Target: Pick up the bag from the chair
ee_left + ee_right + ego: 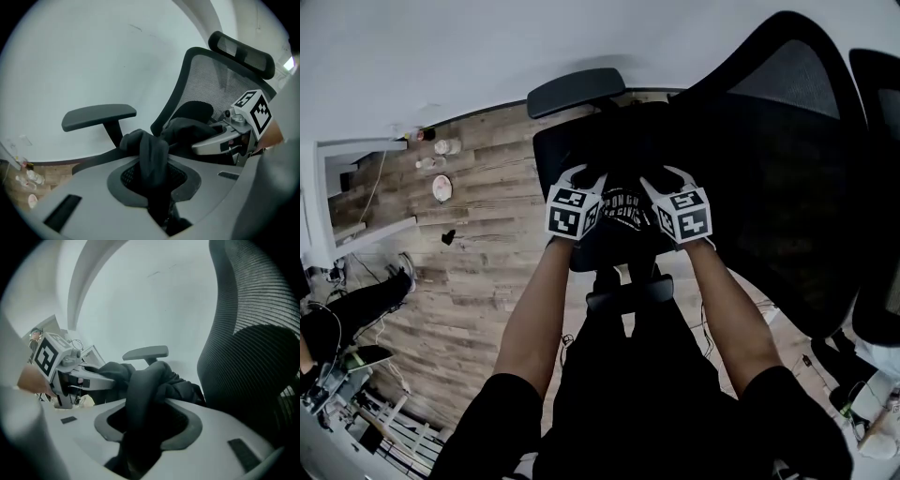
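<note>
Here, left gripper (151, 187) and right gripper (140, 427) each pinch a limp fabric fold at nine and three o'clock of the bag (623, 217); seemingly light, floppy.

Your bag (623, 217) is black with white lettering; the chair (787, 141) is black with a mesh-patterned back. Your left hand-held gripper (589, 180) and right hand-held gripper (656, 180) are patterned with black-and-white squares. The floor (487, 253) is brown wood-grain.

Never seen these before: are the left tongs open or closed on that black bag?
Closed on it: in the left gripper view the left tongs pinch a fold of the bag between them.
</note>
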Demonstrator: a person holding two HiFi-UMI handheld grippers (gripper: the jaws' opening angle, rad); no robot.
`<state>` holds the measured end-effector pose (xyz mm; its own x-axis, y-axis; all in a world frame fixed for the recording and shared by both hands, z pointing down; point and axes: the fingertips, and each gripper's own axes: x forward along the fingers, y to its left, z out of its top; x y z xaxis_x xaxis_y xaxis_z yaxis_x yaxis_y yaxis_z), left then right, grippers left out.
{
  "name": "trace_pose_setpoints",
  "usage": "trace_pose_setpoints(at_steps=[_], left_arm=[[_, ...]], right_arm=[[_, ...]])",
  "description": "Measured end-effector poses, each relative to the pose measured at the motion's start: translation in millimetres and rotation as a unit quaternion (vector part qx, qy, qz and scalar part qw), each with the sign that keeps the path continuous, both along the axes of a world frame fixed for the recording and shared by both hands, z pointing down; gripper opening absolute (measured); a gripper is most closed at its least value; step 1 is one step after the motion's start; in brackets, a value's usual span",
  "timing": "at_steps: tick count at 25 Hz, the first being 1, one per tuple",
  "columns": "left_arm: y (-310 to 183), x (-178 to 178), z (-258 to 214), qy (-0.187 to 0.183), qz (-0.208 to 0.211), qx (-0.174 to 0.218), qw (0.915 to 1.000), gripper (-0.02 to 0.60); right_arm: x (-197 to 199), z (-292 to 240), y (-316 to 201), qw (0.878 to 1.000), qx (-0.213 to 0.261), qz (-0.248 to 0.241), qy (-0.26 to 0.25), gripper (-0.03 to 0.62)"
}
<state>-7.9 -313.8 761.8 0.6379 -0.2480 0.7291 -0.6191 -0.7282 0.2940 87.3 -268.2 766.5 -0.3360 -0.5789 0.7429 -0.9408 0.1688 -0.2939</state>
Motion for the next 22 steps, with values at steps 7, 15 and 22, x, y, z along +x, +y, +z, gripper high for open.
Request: trace_pose_setpoints(at_steps=[7,15,22], left_arm=[[9.5,4.9,-42.1,0.060,-0.001,0.063,0.9962,0.061],[20.9,3.5,-96.8,0.092,0.006,0.101,0.9907,0.053],[24.8,3.2,-175.9,0.133,0.005,0.157,0.9786,0.052]], right_arm=[[5.1,-31.3,4.0,0.998,0.068,0.020,-0.001,0.068],[0.0,-78.6,13.0,0.992,0.124,0.006,-0.005,0.051],[4.5,-161.8,5.9,0.980,0.199,-0.007,0.013,0.051]])
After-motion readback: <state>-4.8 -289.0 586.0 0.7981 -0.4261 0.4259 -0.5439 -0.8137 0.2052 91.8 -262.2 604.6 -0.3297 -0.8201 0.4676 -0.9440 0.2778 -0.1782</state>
